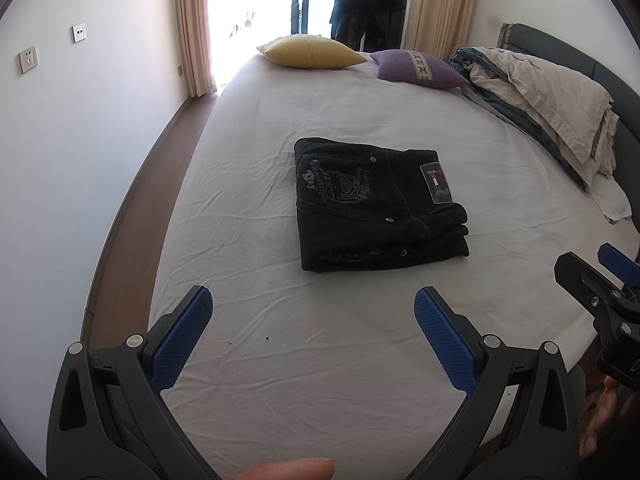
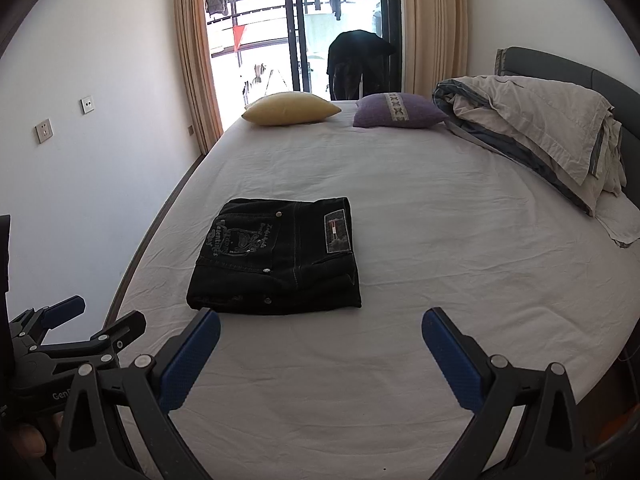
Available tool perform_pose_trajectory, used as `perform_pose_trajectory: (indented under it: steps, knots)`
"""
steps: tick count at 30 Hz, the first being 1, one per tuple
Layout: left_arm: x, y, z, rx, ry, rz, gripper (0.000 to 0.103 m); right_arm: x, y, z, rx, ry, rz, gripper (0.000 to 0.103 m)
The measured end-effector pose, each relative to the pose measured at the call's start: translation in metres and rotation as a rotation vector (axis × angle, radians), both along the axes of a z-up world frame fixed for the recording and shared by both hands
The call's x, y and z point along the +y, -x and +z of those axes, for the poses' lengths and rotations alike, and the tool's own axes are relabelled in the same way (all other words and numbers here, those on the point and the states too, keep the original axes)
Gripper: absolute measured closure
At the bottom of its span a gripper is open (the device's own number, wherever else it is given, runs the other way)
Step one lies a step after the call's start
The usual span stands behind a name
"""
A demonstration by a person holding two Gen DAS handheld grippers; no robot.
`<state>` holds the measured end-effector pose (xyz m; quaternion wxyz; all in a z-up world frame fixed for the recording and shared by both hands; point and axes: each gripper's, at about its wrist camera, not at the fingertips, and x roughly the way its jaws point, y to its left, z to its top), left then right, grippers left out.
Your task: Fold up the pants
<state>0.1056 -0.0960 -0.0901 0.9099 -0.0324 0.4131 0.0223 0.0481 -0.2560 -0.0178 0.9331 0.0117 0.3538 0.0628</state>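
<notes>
Left wrist: folded pants point(image 1: 376, 204) mid-bed point(image 1: 248, 360), edges clear.

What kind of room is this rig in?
Almost certainly a home bedroom: a bed with a white sheet, a yellow pillow, a purple pillow and a bunched duvet. Curtains frame a balcony door. Folded black pants lie on the sheet.

Both wrist views look from the near bed edge point(image 1: 280, 360) toward the window, sharing the folded pants point(image 1: 376, 204)
</notes>
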Motion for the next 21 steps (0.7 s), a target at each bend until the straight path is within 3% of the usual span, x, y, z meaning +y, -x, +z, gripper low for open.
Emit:
perform_pose_trajectory:
  steps: [21]
  knots:
    - [0.0006,0.0002,-0.0004,0.002,0.001,0.002,0.0,0.0013,0.0001,-0.002,0.004,0.001,0.006,0.0]
